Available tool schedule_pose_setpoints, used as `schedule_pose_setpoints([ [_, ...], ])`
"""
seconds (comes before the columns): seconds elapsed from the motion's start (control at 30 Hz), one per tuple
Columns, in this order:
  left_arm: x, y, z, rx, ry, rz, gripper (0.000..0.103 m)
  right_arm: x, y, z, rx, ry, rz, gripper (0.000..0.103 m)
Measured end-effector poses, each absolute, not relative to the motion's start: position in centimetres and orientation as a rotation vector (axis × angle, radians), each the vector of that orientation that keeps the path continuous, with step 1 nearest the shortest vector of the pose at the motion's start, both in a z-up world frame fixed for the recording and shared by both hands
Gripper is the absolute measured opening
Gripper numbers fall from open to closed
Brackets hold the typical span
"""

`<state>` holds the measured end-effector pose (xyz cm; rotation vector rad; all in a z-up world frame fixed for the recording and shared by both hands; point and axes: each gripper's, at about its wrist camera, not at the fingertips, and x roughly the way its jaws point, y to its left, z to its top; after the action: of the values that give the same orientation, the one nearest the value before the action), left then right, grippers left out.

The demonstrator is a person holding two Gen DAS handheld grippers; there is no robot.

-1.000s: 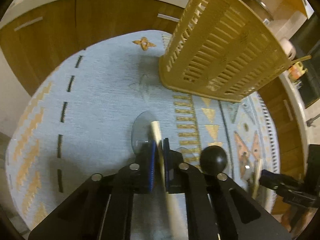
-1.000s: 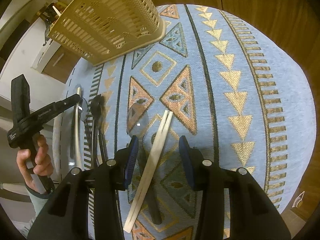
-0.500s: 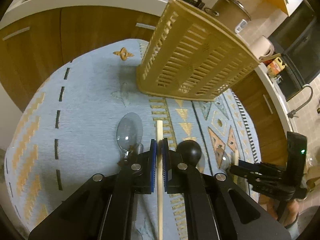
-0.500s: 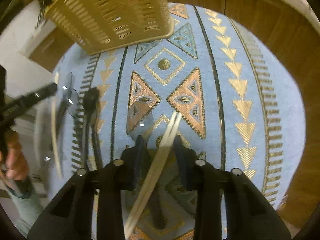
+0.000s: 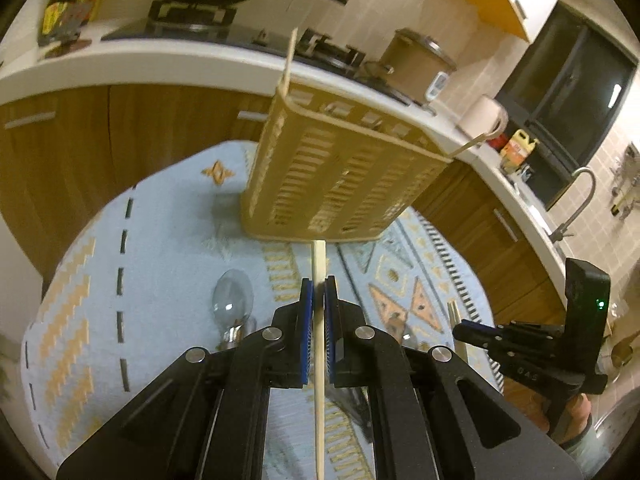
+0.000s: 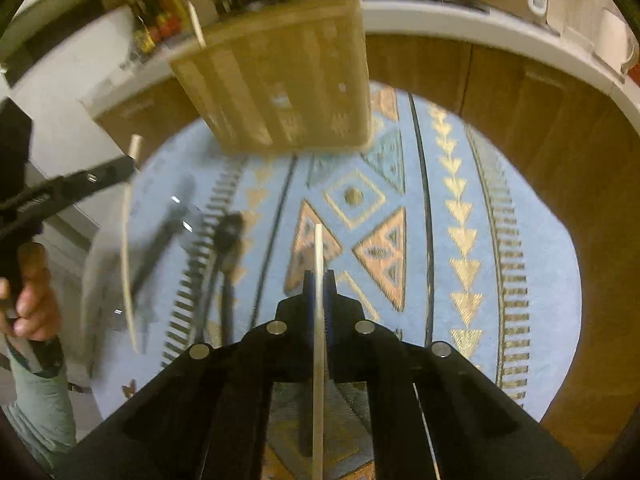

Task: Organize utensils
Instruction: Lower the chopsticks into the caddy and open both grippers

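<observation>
Left tongs (image 5: 319, 296) clenched on chopstick (image 5: 319, 264), centre frame, tip pointing at yellow slotted basket (image 5: 340, 184) above. Right tongs (image 6: 319, 280) just closed on second chopstick (image 6: 319, 248), pads pressing it, centre of right view.

Clear spoon (image 5: 233, 298) and black spoon (image 6: 230, 232) lie on patterned cloth (image 5: 160, 220).

Advice: both grips look near stick's upper part, long tail below, likely to swing. Carry slow, keep sticks upright, line tip over basket rim, lower in before release. One stick (image 5: 289, 60) already stands at basket's upper-left corner; avoid knocking it.
</observation>
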<state>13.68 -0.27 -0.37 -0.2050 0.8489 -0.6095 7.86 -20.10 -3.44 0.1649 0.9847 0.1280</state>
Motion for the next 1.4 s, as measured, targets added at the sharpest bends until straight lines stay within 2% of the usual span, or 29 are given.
schedule_pose_setpoints([
  [0.4,10.4,-1.4,5.0,-0.18,0.633,-0.65,0.003,4.5,-20.6,2.8,0.225,0.671,0.255,0.003],
  [0.87,11.7,-1.5,12.9,-0.198,0.389,-0.616,0.003,7.7,-21.7,12.8,0.261,0.376,0.263,0.003],
  [1.13,15.6,-2.5,16.8,-0.217,0.251,-0.548,0.003,12.4,-22.8,17.3,0.241,0.287,0.168,0.003],
  [1.4,20.7,-3.4,16.3,-0.211,0.191,-0.462,0.003,18.0,-23.2,17.0,0.185,0.27,0.066,0.003],
])
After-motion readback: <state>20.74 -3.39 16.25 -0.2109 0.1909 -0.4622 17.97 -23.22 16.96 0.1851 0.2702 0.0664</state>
